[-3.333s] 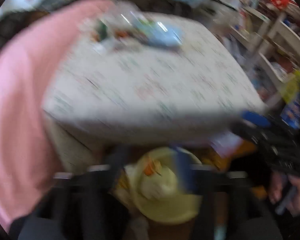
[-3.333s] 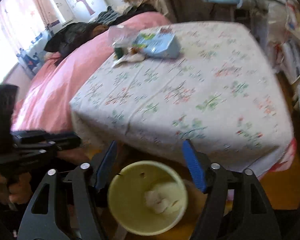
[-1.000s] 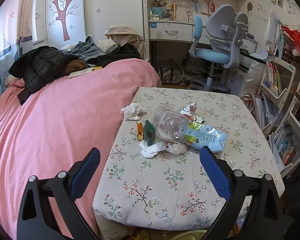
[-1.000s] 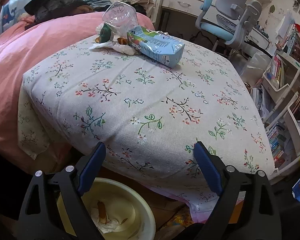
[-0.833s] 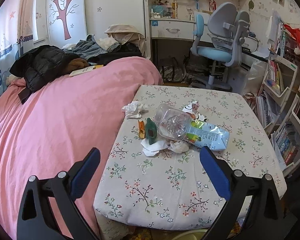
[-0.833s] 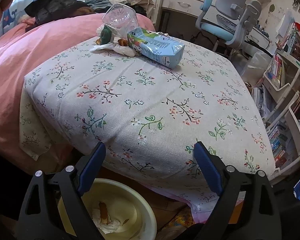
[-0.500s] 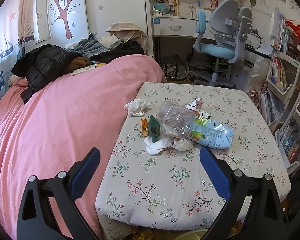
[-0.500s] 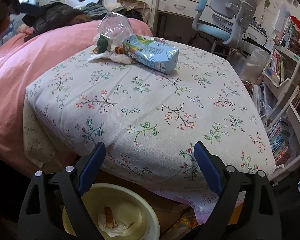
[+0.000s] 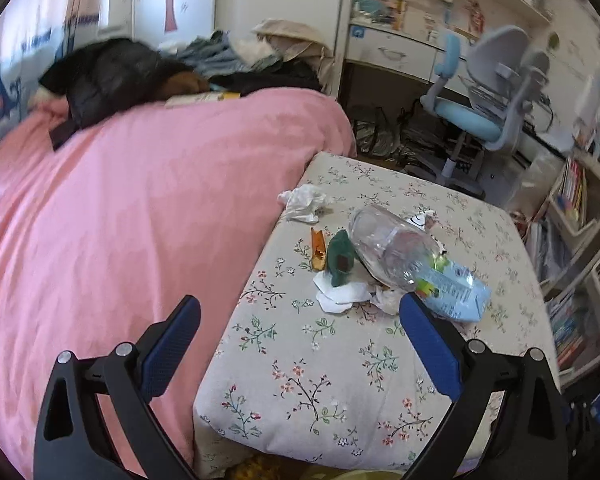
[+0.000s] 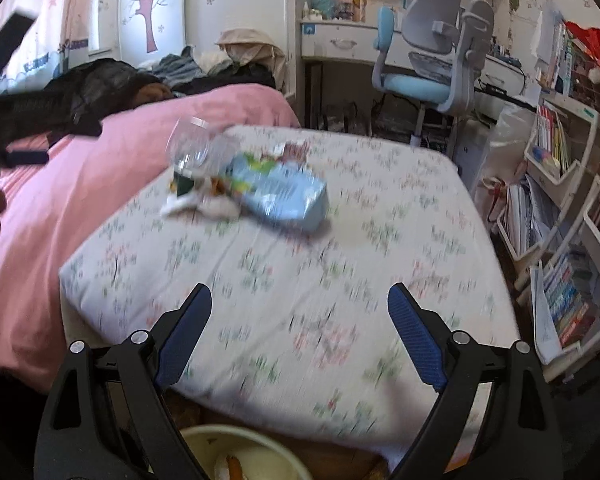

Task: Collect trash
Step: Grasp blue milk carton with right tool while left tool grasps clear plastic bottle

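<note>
Left wrist view. Left gripper [image 9: 298, 322] hangs above the near edge of the floral-cloth table [image 9: 340, 380], jaws spread wide, nothing between them. The trash heap sits ahead and slightly right of the claw's centre line, mid-table. Landmark: the clear plastic bottle [image 9: 392, 246], lying on its side, long axis running from far-left to near-right. Just left of the bottle: a green wrapper [image 9: 340, 258] and an orange scrap [image 9: 318, 248], both on white tissue [image 9: 340, 296]. Against the bottle's near-right end: a light blue carton [image 9: 456, 288], touching it (its near corner is hidden behind the right finger). Beyond and left of the bottle, apart from the heap: a crumpled tissue ball [image 9: 304, 204]. The pink bed [image 9: 120, 220] butts against the table's left side. Nothing stands between claw and heap.

Right wrist view (motion-blurred). Right gripper [image 10: 300, 332] also has its jaws wide apart and empty, over the table's near edge. The bottle lies ahead and to the left; the carton lies right of the bottle, long axis pointing near-right, so nearer this claw. A yellow bin [image 10: 252, 454] shows below the near edge, some trash inside it.

Judgement: right arm is better placed for the carton, left for the tissue and wrappers.
</note>
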`<act>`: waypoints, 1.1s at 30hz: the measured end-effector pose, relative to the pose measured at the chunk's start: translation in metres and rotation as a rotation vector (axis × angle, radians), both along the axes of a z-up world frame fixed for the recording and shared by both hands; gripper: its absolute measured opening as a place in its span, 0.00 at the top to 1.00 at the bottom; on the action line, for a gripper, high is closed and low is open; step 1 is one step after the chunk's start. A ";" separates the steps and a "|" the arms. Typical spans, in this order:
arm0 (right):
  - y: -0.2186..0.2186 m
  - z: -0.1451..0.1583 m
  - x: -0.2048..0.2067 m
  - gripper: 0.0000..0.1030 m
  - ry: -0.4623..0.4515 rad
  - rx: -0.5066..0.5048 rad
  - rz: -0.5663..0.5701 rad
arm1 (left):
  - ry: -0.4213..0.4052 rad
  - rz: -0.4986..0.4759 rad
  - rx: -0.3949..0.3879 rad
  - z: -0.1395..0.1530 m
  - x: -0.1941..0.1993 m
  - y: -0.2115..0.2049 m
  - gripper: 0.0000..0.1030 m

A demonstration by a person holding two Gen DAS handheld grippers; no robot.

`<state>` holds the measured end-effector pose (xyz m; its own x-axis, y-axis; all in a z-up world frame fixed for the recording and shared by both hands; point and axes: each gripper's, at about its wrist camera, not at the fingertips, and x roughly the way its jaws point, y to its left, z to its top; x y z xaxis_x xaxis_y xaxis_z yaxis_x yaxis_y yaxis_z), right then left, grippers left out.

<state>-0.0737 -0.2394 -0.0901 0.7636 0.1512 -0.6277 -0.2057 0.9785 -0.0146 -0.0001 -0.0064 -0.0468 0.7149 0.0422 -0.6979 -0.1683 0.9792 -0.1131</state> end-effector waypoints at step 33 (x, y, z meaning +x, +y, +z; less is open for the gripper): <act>0.009 -0.031 0.206 0.16 0.216 0.140 0.200 | -0.076 -0.052 -0.090 0.005 0.109 -0.024 0.08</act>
<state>0.1322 -0.2306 -0.1208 0.5612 0.3812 -0.7347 -0.3777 0.9078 0.1825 0.1090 -0.0303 -0.0417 0.7654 -0.0567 -0.6410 -0.1049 0.9718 -0.2112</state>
